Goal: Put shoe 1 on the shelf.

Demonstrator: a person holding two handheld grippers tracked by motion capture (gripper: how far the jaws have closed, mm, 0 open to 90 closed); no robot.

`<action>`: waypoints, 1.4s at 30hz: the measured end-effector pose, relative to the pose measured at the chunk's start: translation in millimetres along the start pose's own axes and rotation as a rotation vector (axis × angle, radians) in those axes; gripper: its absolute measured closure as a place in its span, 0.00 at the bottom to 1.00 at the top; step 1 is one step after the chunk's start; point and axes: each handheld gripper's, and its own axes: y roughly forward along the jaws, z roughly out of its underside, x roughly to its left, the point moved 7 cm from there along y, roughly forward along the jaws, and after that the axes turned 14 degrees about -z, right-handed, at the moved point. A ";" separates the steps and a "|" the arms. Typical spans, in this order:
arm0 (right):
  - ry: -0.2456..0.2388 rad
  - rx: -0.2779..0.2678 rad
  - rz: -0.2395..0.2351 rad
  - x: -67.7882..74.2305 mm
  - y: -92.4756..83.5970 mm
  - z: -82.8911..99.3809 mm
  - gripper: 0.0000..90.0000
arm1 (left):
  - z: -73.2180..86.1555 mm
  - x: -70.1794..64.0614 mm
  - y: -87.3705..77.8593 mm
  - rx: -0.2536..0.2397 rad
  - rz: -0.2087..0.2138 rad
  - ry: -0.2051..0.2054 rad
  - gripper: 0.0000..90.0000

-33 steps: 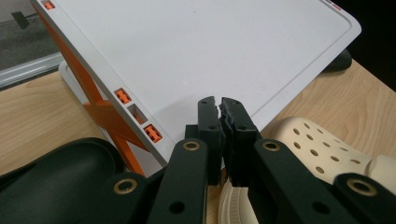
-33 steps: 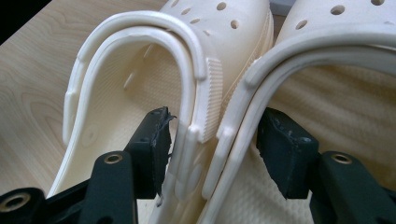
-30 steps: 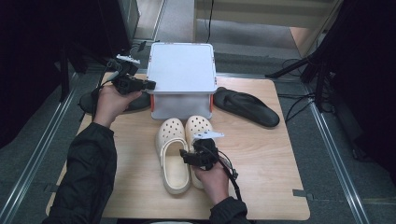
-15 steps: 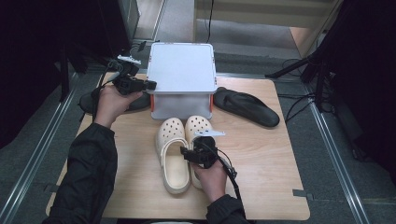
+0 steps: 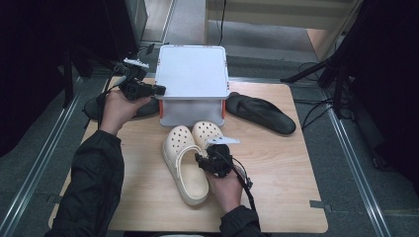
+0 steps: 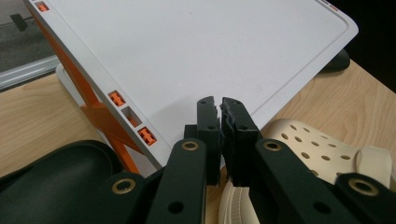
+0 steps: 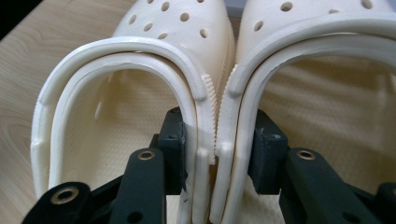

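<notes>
Clogs [image 5: 190, 158]: cream pair, side by side on table [image 5: 276, 197], before the white box [image 5: 191, 74].
Right hand-held gripper [image 7: 215, 154]: jaws just closing around both inner walls; squeeze evenly.
Left hand-held gripper [image 6: 220, 116]: shut, empty.

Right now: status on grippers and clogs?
Left gripper shut, empty, by white box. Right gripper just closing, pinching both cream clogs by inner walls. Nothing obstructing.

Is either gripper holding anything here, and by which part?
The right gripper has just been closing its jaws on the two cream clogs, pinching their adjoining inner side walls together. The left gripper is shut and holds nothing.
</notes>
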 end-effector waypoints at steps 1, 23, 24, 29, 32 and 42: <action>-0.003 0.003 0.005 -1.1 -1.0 -0.3 0.72 | 0.0 -0.3 0.0 0.001 -0.003 -0.001 0.96; -0.020 -0.033 -0.041 7.1 -19.2 -30.7 0.74 | 0.0 0.0 0.1 0.003 0.003 -0.005 0.96; -0.024 -0.036 -0.040 6.1 -18.5 -34.7 0.74 | 0.0 -0.1 0.1 0.003 0.004 -0.005 0.96; -0.030 -0.039 -0.021 -0.6 -12.1 -55.1 0.74 | 0.1 0.6 0.2 0.002 0.011 -0.011 0.96; -0.030 -0.046 -0.002 -7.3 -3.8 -69.1 0.74 | 0.2 0.9 0.2 -0.001 0.010 -0.015 0.96; -0.014 -0.066 0.055 -40.4 32.4 -99.0 0.74 | 0.6 2.3 0.3 -0.002 0.027 -0.026 0.96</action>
